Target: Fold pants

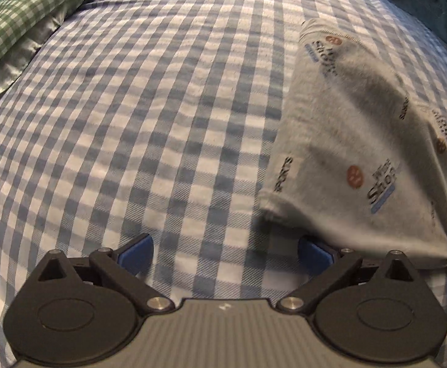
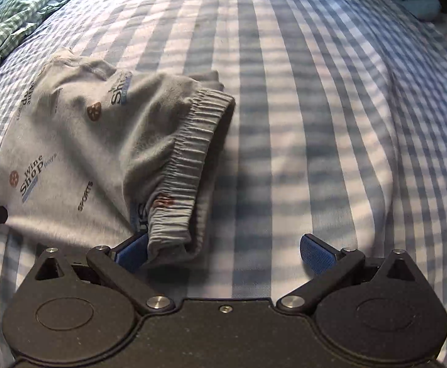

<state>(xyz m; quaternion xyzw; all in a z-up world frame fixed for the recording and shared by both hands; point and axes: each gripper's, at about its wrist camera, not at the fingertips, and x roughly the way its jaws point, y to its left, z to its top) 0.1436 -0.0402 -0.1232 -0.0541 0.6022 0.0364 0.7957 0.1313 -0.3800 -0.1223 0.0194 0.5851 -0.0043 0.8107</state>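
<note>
pants (image 2: 79, 153): soft grey knit, printed words, folded into a bundle on the bed, ribbed elastic waistband (image 2: 189, 150) curving at its edge
sheet (image 1: 131, 122): blue-white checked woven cotton
left gripper (image 1: 225, 253): blue pads wide apart, empty
right gripper (image 2: 225, 253): jaws apart, gripping nothing, waistband just beside one pad

A wide stretch of blue-and-white checked bedsheet (image 1: 150, 128) lies bare and flat, open to a gripper from above. The folded grey pants (image 2: 79, 150) take up one patch, their elastic waistband (image 2: 189, 156) raised in a hump. A bunched green checked cover (image 1: 18, 15) crowds one far corner, and a rumpled teal cloth (image 1: 422, 3) the other.
</note>
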